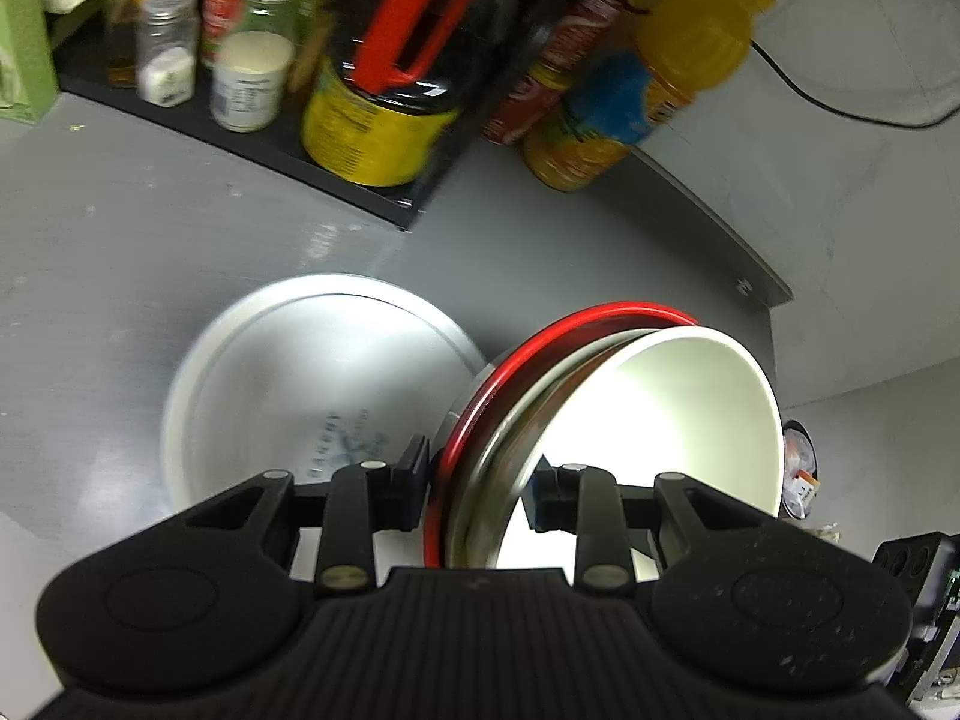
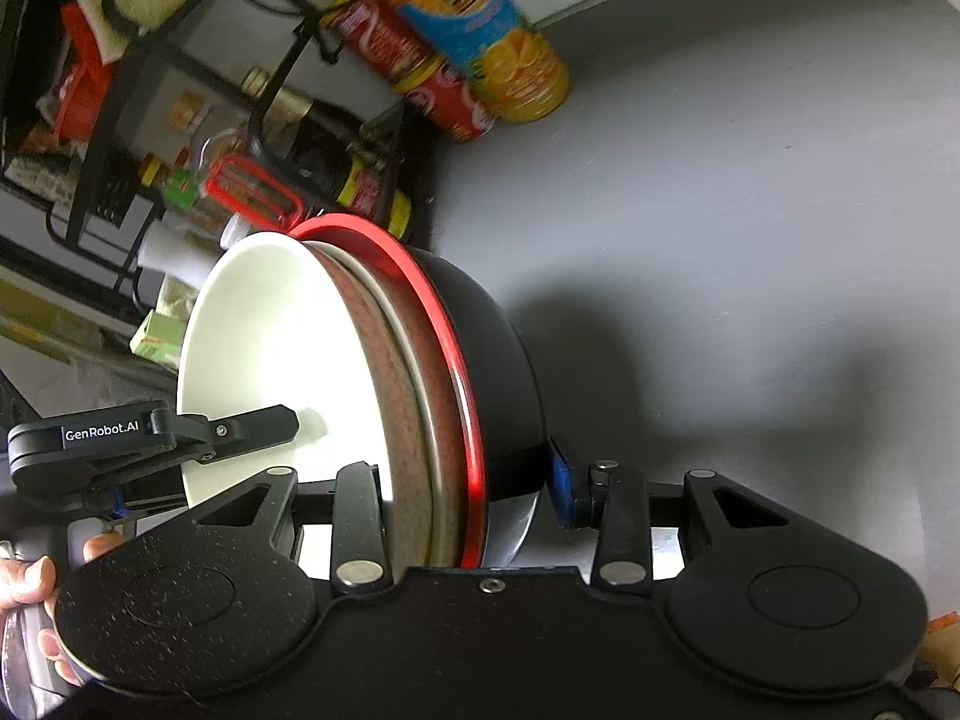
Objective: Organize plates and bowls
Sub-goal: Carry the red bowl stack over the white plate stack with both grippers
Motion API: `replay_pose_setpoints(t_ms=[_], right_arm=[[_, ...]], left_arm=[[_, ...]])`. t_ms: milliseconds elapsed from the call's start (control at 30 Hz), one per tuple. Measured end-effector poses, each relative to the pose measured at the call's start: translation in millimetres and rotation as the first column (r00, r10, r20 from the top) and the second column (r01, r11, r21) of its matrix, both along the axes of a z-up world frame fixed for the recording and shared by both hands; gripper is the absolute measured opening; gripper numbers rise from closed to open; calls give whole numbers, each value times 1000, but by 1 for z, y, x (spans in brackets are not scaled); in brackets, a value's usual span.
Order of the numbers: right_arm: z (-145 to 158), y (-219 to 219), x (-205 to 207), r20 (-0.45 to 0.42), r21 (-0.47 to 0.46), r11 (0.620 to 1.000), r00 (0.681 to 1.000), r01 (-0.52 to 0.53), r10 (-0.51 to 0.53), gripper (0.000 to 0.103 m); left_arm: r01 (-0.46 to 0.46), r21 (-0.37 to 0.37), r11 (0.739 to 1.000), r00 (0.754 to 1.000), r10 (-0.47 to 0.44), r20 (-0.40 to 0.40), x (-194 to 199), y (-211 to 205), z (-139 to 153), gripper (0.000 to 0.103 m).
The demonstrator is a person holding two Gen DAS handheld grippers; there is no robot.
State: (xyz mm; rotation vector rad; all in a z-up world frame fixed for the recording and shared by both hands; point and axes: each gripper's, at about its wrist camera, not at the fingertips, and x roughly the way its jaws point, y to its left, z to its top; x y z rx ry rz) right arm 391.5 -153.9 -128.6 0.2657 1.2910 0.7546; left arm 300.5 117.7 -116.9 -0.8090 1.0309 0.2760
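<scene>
The bowl stack (image 1: 600,420) hangs tilted above the surface (image 1: 120,240), rims sideways. Left tool (image 1: 477,483) and right tool (image 2: 468,480) each pinch its rims. The plate (image 1: 300,384) lies flat just left of the stack, nearer the left tool.

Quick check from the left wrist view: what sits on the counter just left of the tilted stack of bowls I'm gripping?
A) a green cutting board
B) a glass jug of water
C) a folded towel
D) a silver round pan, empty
D: an empty silver round pan lies flat on the grey counter just left of the tilted stack of bowls that the left gripper straddles.
</scene>
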Motion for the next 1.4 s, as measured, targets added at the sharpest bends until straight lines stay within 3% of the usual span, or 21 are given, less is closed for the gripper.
replay_pose_setpoints(t_ms=[800, 1167, 1400], right_arm=[[-29, 78, -9, -75, -80, 994, 995, -71, 65, 37], [-36, 85, -17, -84, -120, 991, 995, -60, 50, 37], [-38, 88, -24, -70, -121, 992, 997, -30, 21, 46]], left_arm=[[-84, -43, 996, 996, 83, -36, -29, 76, -42, 29], [-67, -47, 997, 997, 65, -38, -31, 81, -48, 30], [-30, -16, 999, 998, 29, -51, -28, 77, -46, 30]])
